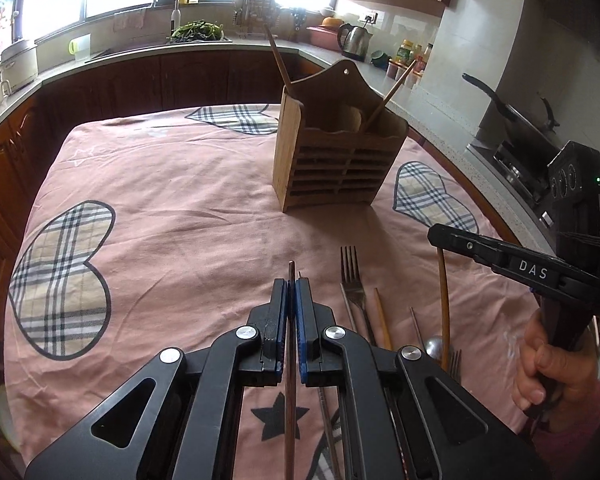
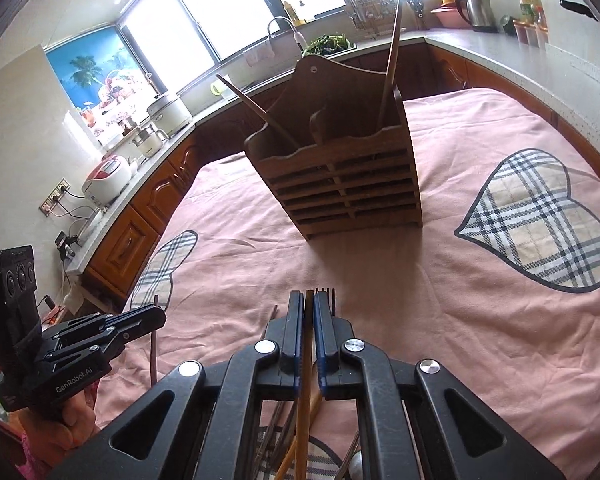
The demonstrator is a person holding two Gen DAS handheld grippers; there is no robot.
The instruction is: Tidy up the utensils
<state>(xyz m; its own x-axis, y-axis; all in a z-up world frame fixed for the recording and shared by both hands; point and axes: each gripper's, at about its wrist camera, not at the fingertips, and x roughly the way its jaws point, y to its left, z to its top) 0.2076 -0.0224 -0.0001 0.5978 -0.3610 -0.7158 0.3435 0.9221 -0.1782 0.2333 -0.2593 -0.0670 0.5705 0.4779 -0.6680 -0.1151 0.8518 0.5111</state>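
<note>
Utensil pile (image 1: pixel 384 332) partly behind jaws

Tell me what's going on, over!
Left gripper shut on dark chopstick. Right gripper shut on light chopstick. Wooden holder ahead, path clear. Fork still on cloth.

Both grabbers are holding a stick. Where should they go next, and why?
Probably carry them forward to the wooden holder and lower them in. The left gripper is shut on a dark chopstick, and the right gripper is shut on a light chopstick. The holder already has one chopstick leaning in each side, and its top is open.
</note>
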